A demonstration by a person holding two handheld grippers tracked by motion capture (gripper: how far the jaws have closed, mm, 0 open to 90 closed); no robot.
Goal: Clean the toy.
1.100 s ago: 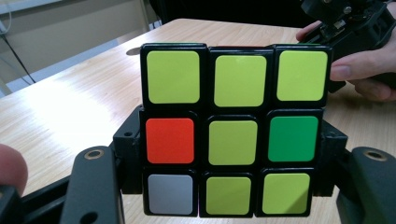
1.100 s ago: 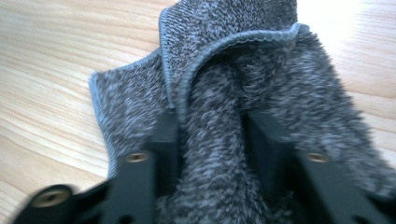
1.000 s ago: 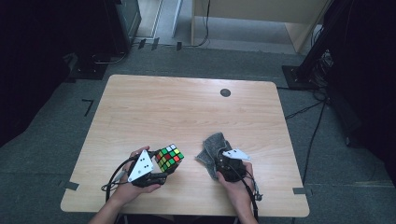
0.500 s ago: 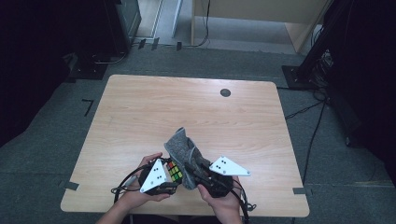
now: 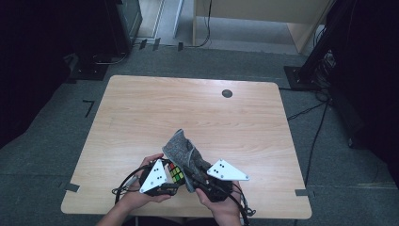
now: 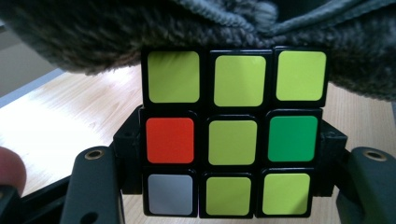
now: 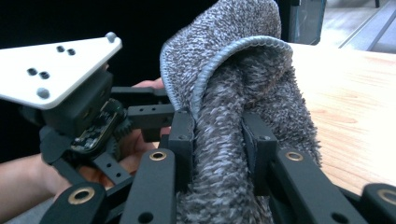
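The grey cloth (image 5: 184, 149), pinched in the right gripper (image 5: 195, 173), now hangs lifted against the cube (image 5: 175, 172), off the table.

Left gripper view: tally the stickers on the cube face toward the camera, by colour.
Face of the puzzle cube, held in the left gripper under the grey cloth:
Yellow-green: 6
Red-orange: 1
Green: 1
White-grey: 1
Total: 9

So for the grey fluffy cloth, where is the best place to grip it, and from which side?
The grey fluffy cloth is best pinched at its gathered waist, from below, as the right gripper has it: the bunched folds are narrow there and the stitched hem flops free over the multicoloured puzzle cube.
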